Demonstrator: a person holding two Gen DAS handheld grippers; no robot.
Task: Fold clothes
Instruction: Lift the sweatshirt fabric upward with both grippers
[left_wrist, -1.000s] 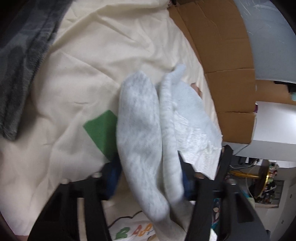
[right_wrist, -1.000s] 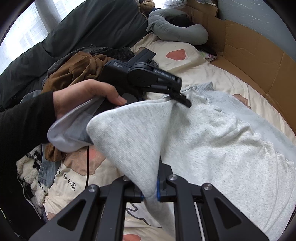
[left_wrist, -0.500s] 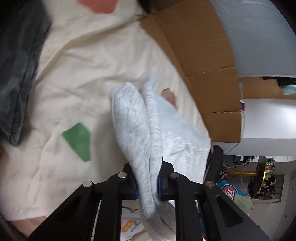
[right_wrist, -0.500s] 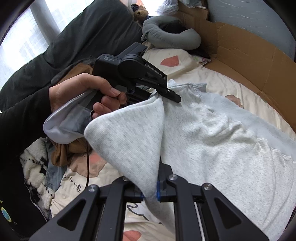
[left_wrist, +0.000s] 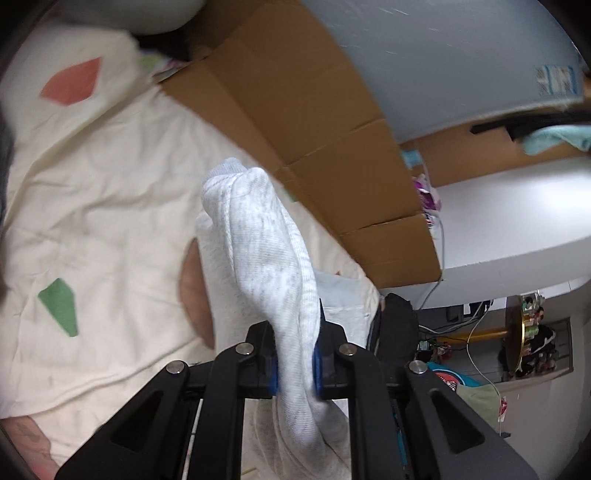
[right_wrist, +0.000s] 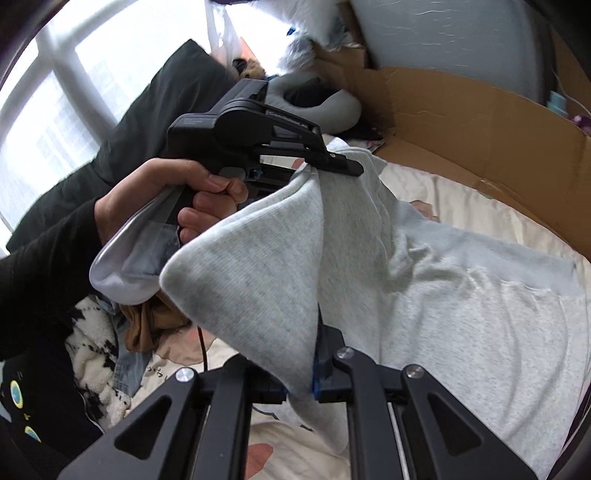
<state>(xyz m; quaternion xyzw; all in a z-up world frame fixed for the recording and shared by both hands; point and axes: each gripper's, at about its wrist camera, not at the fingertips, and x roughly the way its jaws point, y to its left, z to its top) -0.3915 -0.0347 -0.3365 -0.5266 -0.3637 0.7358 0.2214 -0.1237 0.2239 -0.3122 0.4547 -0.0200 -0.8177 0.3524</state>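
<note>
Sweater fabric is seen in the left wrist view running up from the bottom centre of the frame, bunched and pinched in the left gripper, whose jaws have just been closing and are now clamped on the cloth. The sheet lies behind it at left and the cardboard crosses the upper right; a printed label at the upper right edge is too blurred to be read. In the right wrist view the right gripper is closed on a folded corner of the sweater at bottom centre, and the rest of the garment is spread over the bed toward the right of the frame, its long axis running from centre to lower right. The left gripper is seen at upper centre, held by a hand and gripping the same edge just above. Both held points are raised at the garment's left end, so the coming fold is judged to carry that edge rightward across the body. Lettering on the tool's housing cannot be made out.
</note>
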